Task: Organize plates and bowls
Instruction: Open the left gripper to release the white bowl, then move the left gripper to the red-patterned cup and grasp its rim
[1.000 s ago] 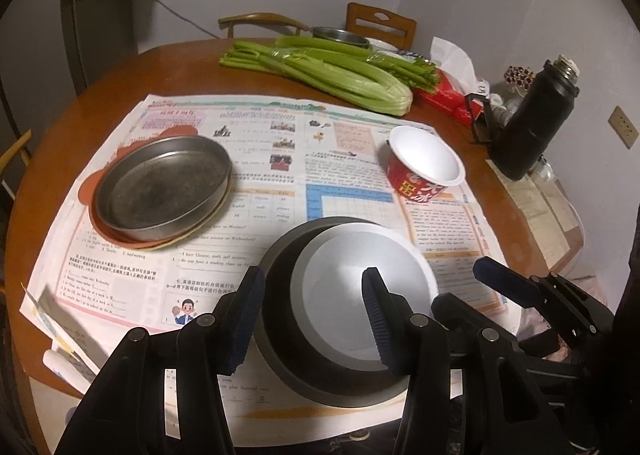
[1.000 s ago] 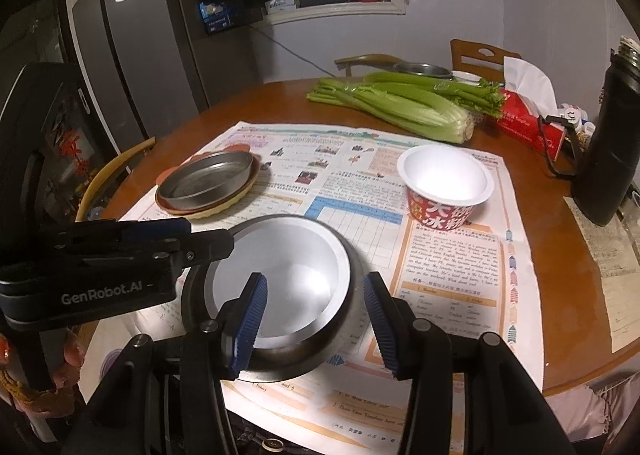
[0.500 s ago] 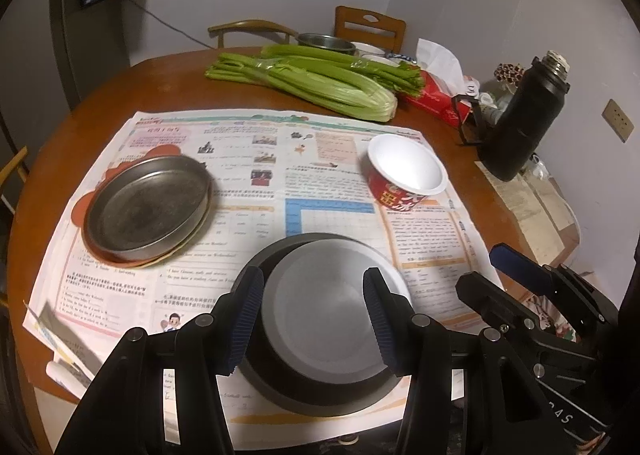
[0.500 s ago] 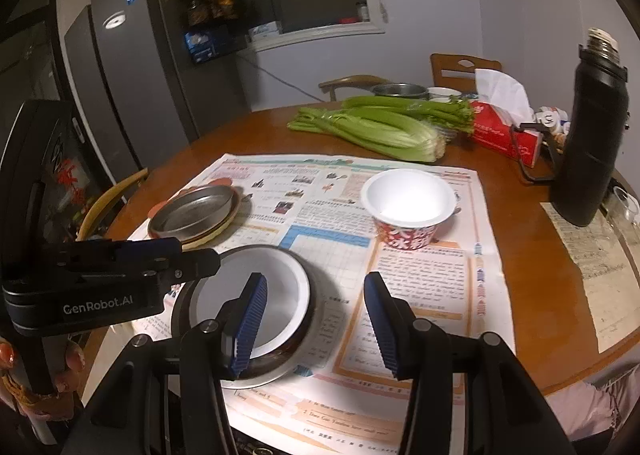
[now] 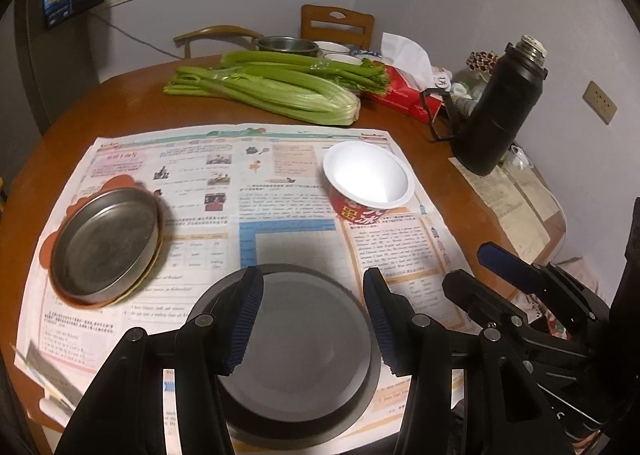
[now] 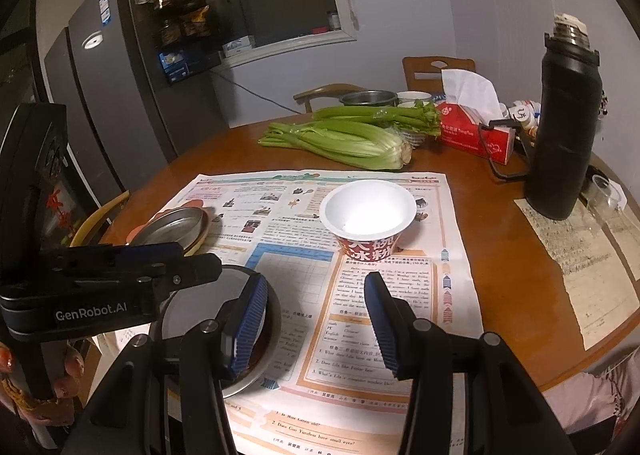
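Bowls and plates lay on a newspaper (image 5: 280, 215) spread over a round wooden table (image 5: 120, 103).

Left wrist view:
- Dark bowl (image 5: 296, 355) with a grey inside: at 6 o'clock, on the near edge of the paper, directly below the left gripper (image 5: 311, 279).
- Steel pan (image 5: 104, 239): at 9 o'clock, seated on an orange plate (image 5: 48, 251), well apart from the dark bowl.
- Red cup (image 5: 368, 179) with a white inside: at 1 o'clock, upright on the paper.
- Celery (image 5: 272, 89): at 12 o'clock, off the paper, with a tissue box (image 5: 400, 91) just beside it.
- Flask (image 5: 500, 115): at 2 o'clock, upright.

Tool state:
- Left gripper: jaws stood apart, with nothing between the pads. The bowl showed through the gap, and contact could not be confirmed.
- Right gripper (image 6: 316, 283): jaws stood apart and empty over bare paper, with the cup at 12 o'clock and the dark bowl at 8 o'clock, partly hidden behind its left finger.

A hand (image 6: 60, 375) held the left gripper's handle at 8 o'clock in the right wrist view.
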Demonstrator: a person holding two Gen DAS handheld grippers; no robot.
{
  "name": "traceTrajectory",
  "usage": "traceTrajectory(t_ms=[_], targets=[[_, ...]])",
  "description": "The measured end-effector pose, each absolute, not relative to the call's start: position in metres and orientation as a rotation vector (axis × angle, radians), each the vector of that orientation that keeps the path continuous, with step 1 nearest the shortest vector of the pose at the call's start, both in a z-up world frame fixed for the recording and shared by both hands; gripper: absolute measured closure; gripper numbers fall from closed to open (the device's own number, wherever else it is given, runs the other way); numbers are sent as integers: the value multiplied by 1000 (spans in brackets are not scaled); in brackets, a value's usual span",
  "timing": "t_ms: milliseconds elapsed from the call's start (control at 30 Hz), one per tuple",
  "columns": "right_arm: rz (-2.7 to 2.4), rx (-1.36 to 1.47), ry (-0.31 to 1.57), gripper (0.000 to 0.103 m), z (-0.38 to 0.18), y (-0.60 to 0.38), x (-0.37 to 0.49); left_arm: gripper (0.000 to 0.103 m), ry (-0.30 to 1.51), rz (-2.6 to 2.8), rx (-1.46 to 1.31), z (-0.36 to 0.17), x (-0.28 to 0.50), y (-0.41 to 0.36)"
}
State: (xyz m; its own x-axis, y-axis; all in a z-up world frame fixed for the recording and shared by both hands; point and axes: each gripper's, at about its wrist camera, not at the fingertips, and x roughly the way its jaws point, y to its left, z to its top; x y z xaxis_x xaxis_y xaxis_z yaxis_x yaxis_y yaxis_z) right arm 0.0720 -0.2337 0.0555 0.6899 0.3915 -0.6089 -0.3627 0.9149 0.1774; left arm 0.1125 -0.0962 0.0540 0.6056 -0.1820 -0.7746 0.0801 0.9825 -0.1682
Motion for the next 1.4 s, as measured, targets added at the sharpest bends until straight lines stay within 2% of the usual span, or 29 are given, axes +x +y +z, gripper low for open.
traceTrajectory(t_ms=[1400], targets=[[265, 136, 822, 52, 19, -259, 192, 49, 983, -236, -112, 24, 238, -111]])
